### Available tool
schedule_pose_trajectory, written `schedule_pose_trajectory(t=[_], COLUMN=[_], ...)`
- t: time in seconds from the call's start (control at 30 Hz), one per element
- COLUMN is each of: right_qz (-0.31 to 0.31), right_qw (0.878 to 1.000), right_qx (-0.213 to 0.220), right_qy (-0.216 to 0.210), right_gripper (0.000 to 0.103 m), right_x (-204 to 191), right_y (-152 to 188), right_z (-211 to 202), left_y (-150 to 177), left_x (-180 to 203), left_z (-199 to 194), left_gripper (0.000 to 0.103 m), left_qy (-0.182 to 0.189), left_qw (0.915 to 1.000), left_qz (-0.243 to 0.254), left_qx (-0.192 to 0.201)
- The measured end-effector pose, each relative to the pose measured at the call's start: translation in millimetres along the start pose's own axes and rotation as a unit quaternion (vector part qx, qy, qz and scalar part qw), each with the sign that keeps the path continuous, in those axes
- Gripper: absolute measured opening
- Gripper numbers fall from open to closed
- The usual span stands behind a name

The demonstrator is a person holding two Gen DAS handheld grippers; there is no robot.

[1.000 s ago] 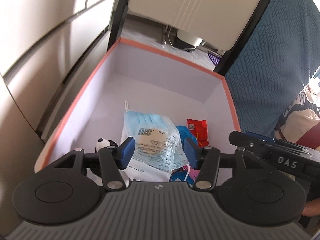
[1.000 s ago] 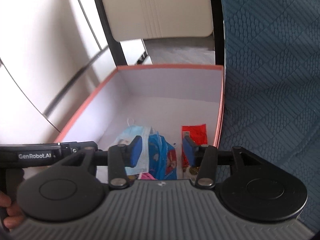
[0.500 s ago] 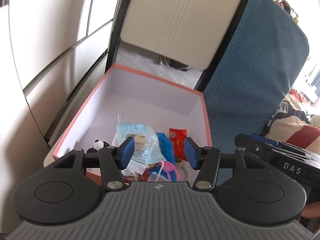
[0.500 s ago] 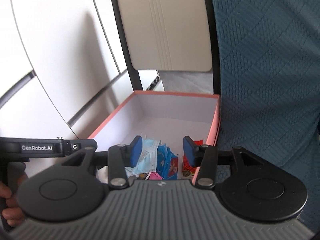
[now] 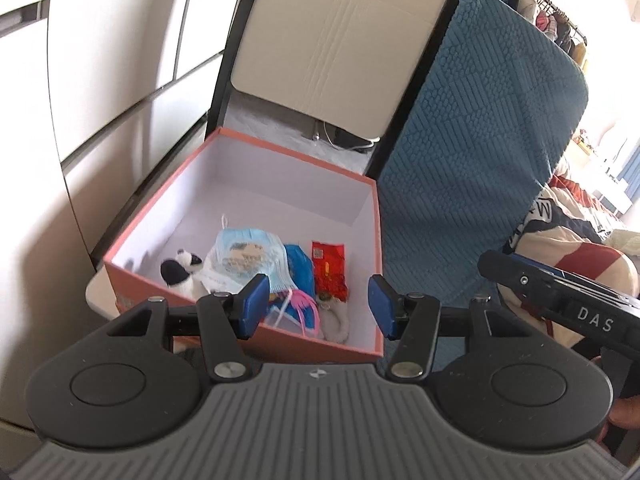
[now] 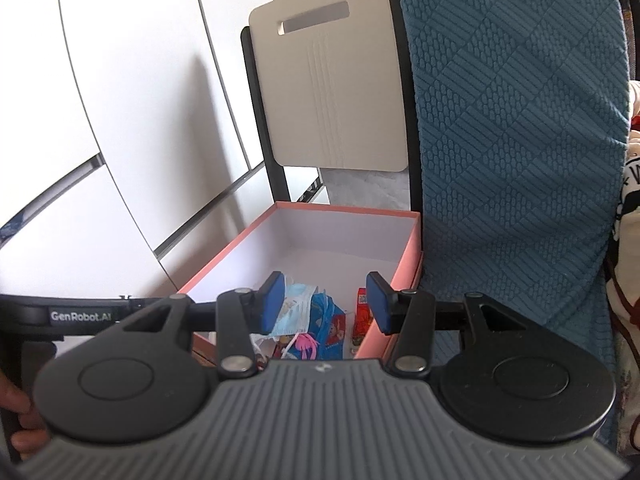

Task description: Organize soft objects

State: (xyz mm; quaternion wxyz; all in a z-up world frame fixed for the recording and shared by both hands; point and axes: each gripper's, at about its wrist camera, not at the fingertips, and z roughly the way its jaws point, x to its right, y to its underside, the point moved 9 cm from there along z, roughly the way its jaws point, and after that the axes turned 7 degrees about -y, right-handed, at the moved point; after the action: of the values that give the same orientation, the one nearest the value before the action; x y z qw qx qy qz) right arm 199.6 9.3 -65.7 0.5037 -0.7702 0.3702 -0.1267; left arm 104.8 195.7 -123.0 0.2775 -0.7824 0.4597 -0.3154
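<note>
Both tongs pulled back from box (image 5: 240,332); left tongs (image 5: 316,306), right tongs (image 6: 326,302) apart, empty; box's near contents hidden.

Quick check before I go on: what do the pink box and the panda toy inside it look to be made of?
Pink box: looks like rigid cardboard, matte salmon outside and plain white inside; the walls are thin, flat and sharply creased at the corners.
Panda toy: seems to be plush fabric, with a fuzzy black-and-white surface and soft rounded shape.
</note>
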Motion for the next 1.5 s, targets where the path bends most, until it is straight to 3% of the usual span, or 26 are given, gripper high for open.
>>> schedule_pose_trajectory(t=[0.3,0.6,0.77,0.9,1.5], right_qz=[0.000,-0.006,-0.004,-0.005,-0.002], right_qw=[1.000,1.000,1.000,1.000,1.000], right_qx=[-0.003,-0.013,-0.015,-0.013,-0.009], right_qy=[0.000,0.006,0.009,0.011,0.019], right_gripper=[0.048,0.048,0.048,0.048,0.048], right_x=[0.4,6.0,10.3,11.3,12.7], right_y=[16.8,32.6,37.9,39.3,40.5], right_z=[-18.9,-32.3,-38.6,-41.3,-43.5], left_y=[25.9,47.6,54.8,55.4,59.6], left_x=[3.1,-1.9,-2.4,-0.2,6.6], left_z=[-20.6,-35.5,-38.6,-39.7,-34.3], left_gripper=[0.061,0.061,0.061,0.068,0.068], left_qy=[-0.008,-0.044,-0.046,-0.047,-0.036], left_qw=[0.9999,0.9985,0.9984,0.9984,0.9990], left_qz=[-0.009,-0.025,-0.028,-0.028,-0.027], left_qx=[0.002,0.023,0.018,0.018,0.003])
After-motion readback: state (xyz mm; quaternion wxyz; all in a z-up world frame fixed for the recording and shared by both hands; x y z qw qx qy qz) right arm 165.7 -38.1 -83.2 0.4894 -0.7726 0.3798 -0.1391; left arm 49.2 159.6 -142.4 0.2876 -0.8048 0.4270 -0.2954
